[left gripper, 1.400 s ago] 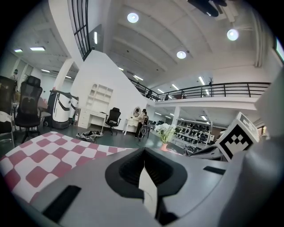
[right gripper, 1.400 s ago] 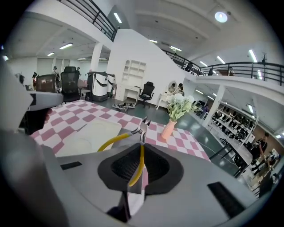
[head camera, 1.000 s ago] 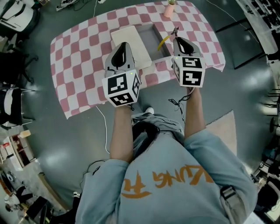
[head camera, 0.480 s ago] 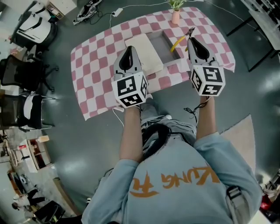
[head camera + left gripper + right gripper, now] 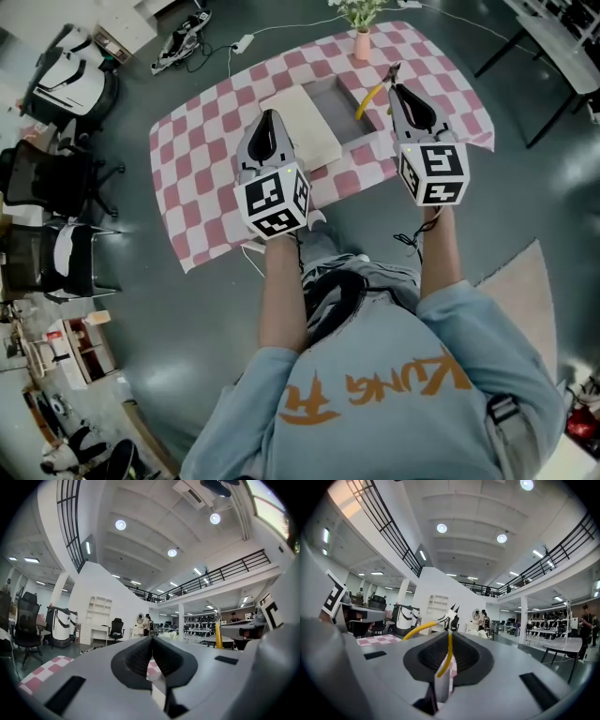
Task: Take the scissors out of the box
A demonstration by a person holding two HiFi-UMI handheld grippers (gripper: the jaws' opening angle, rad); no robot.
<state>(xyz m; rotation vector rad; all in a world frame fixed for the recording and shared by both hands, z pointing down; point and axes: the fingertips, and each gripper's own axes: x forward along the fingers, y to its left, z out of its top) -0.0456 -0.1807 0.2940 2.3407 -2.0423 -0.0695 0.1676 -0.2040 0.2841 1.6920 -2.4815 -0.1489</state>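
My right gripper [image 5: 394, 82] is shut on one yellow handle loop of the scissors [image 5: 368, 96], which hang in the air above the right edge of the grey open box [image 5: 328, 92] on the pink checked table. In the right gripper view the yellow handle [image 5: 423, 628] curves left and the dark blades point up past the right gripper [image 5: 449, 641]. The left gripper [image 5: 270, 120] is shut with nothing in it, hovering over the cream lid [image 5: 305, 131] that lies left of the box. Seen from the left gripper view, the left gripper [image 5: 152, 641] has its pads pressed together.
A pink vase with a plant [image 5: 362, 41] stands at the table's far edge behind the box. Office chairs [image 5: 56, 178] stand to the left of the table. A cable and power strip [image 5: 239, 43] lie on the floor beyond it. Another table [image 5: 562, 56] is at the far right.
Both grippers have risen from the table. The right one carries the scissors up from the box's edge. The left stays shut and empty.
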